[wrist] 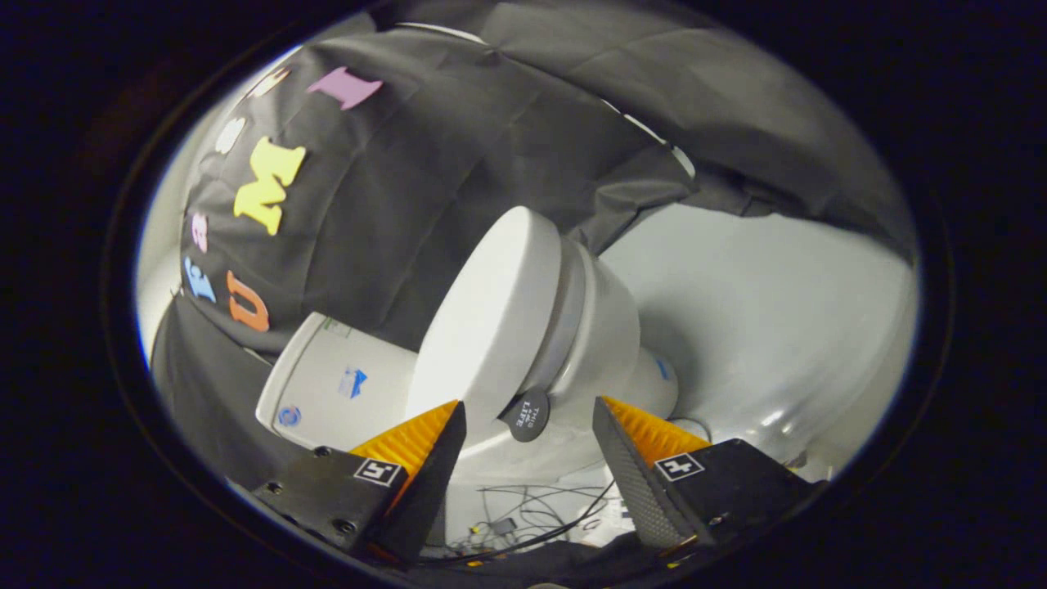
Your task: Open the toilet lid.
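A white toilet stands just ahead of the fingers, and the whole view is rolled to one side. Its oval lid (491, 319) lies shut against the seat (564, 327) on the bowl (609, 335). The tank (327, 384) is behind the lid, against the black cloth wall. A small dark round tab (530, 419) sticks out from the lid's front edge. My gripper (527, 405) is open, with the tab in the gap between the two fingertips. Neither finger touches the tab.
The white floor (777, 327) stretches beside the bowl. Loose thin cables (523, 515) lie on the floor close below the fingers. The black cloth wall (425, 180) closes off the space behind the tank.
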Demonstrator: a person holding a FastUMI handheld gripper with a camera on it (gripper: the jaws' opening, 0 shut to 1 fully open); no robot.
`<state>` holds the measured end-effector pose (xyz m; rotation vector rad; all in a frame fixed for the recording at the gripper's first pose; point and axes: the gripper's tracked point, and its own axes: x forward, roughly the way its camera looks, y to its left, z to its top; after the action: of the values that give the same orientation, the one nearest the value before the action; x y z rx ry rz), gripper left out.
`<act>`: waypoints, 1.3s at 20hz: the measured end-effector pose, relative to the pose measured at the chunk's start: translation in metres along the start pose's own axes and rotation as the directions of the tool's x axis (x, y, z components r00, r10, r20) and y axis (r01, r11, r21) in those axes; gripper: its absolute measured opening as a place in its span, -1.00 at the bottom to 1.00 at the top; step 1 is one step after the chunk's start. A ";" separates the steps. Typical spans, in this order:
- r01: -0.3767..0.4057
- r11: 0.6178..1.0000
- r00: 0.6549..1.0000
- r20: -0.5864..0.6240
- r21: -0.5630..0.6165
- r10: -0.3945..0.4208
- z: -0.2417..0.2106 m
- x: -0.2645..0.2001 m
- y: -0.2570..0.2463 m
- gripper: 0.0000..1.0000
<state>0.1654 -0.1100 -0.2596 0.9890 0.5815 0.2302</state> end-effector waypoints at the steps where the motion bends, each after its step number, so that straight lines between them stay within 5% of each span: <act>1: -0.003 1.000 1.000 -0.009 0.027 0.003 -0.001 0.002 -0.004 0.87; 12: -0.088 0.972 0.990 -0.086 0.219 0.109 -0.008 0.031 -0.002 0.21; 17: -0.068 0.960 0.990 -0.104 0.273 0.100 -0.013 0.045 0.001 -0.63; 26: -0.027 0.949 0.993 -0.098 0.315 0.061 -0.005 0.039 0.007 -0.81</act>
<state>0.1952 -0.0857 -0.2700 1.3046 0.7087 0.2359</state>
